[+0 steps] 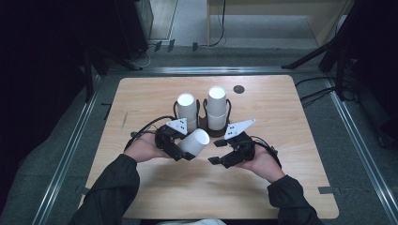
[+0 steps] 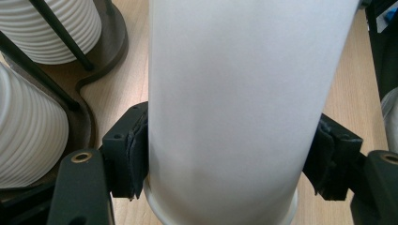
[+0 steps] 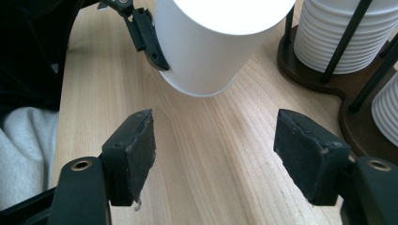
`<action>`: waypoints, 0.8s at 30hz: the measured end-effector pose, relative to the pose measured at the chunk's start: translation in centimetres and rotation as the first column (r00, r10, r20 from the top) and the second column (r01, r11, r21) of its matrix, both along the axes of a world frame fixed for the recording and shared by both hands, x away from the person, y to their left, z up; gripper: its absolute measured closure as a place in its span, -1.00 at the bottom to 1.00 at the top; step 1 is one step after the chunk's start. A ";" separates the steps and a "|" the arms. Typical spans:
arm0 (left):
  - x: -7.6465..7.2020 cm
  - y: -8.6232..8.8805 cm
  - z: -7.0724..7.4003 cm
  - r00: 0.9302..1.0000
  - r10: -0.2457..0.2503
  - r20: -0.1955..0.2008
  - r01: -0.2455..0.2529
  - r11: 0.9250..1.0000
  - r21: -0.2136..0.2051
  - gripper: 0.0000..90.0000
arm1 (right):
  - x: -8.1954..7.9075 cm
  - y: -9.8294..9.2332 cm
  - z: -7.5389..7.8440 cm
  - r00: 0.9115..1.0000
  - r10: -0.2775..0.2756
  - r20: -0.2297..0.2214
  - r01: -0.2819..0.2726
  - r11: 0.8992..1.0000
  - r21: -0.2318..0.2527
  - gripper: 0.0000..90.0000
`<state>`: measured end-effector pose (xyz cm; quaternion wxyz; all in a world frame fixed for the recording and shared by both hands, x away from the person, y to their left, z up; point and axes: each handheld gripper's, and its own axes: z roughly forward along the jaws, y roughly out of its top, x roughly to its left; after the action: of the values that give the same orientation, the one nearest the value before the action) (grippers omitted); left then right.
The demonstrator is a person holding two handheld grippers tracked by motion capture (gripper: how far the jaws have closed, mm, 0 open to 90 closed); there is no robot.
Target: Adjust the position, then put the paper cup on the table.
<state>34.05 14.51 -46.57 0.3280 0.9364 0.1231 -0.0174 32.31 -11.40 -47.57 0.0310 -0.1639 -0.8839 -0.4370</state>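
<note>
My left gripper (image 1: 184,152) is shut on a plain white paper cup (image 1: 195,140), which it holds tilted just above the wooden table (image 1: 281,117). In the left gripper view both pads press the cup (image 2: 234,93) near its narrow end. To its right my right gripper (image 1: 216,152) is open with nothing between its fingers, its tips pointing at the cup. In the right gripper view the open right gripper (image 3: 216,154) hovers over bare wood, a short way from the cup (image 3: 211,51).
A dark wire cup holder (image 1: 206,127) stands behind the grippers with two stacks of ribbed white cups (image 1: 186,108) (image 1: 217,107). A small black disc (image 1: 239,89) lies at the table's back right. Dark stands and cables surround the table.
</note>
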 end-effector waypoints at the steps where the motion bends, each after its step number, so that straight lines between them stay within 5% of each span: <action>1: 0.0 -0.1 -0.1 1.000 -0.001 0.004 0.001 1.000 0.016 -0.38 | 0.0 0.0 0.0 1.000 0.000 0.002 0.000 1.000 0.003 -0.35; 6: -0.2 -0.6 -0.2 0.999 -0.022 0.045 0.019 0.998 0.062 -0.39 | 0.1 0.1 -0.1 1.000 -0.007 -0.005 0.007 1.000 0.004 -0.39; 24: -0.8 -2.0 -1.0 0.997 -0.080 -0.018 0.082 0.984 0.161 -0.38 | 0.4 2.0 -0.3 0.998 0.057 0.005 -0.057 0.998 -0.007 -0.39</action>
<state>33.26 12.55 -47.59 0.2494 0.9640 0.0881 -0.0261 32.70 -9.44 -47.87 0.0404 -0.1377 -0.8898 -0.4332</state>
